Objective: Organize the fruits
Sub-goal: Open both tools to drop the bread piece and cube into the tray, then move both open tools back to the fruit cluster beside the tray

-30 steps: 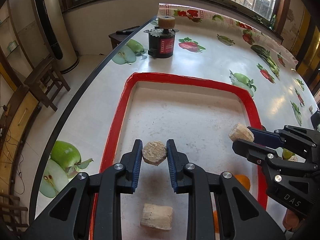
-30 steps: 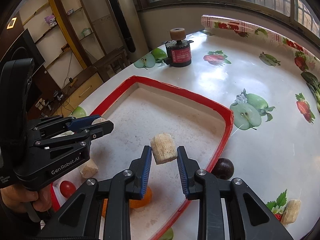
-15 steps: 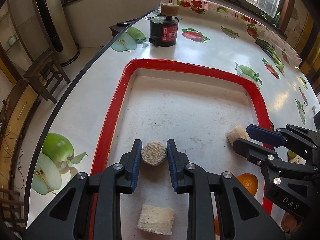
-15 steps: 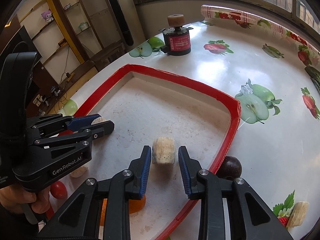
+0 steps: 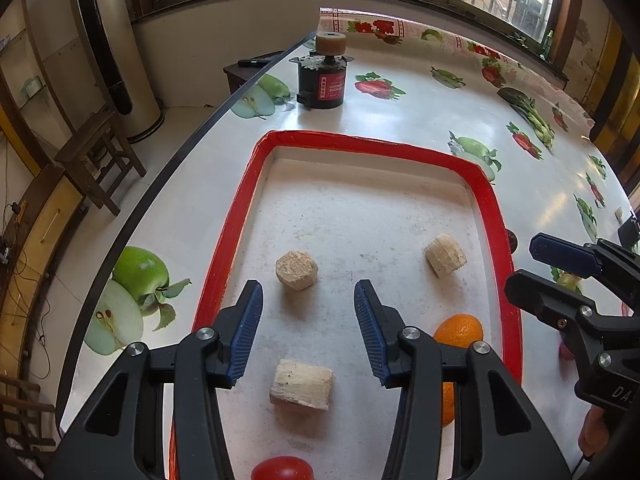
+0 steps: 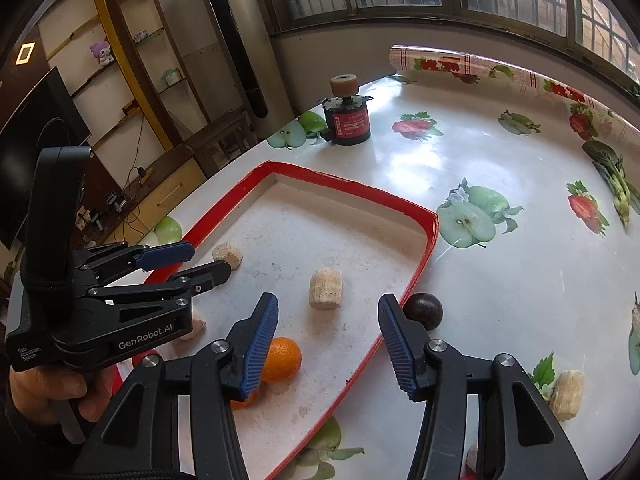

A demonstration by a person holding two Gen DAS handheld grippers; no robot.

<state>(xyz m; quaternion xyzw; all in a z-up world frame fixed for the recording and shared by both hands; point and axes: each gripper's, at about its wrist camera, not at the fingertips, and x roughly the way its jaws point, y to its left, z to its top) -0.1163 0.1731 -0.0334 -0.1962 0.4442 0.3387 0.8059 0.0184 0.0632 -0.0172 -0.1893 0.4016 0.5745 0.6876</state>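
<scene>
Left wrist view: left hand-held gripper (image 5: 308,304) spread wide, gripping nothing; right hand-held gripper (image 6: 328,332) likewise spread, above the tray's red rim (image 6: 416,276); bare tray floor beyond.

Left tongs (image 5: 308,328) spread wide, tan chunk (image 5: 296,270) ahead, red-rimmed tray (image 5: 224,248)

On the table (image 5: 420,112), a tray (image 5: 224,248) holds three pale chunks (image 5: 296,270) and an orange (image 5: 459,330). A dark round fruit (image 6: 424,311) sits just outside its right rim; a motor (image 5: 322,76) stands behind.
</scene>
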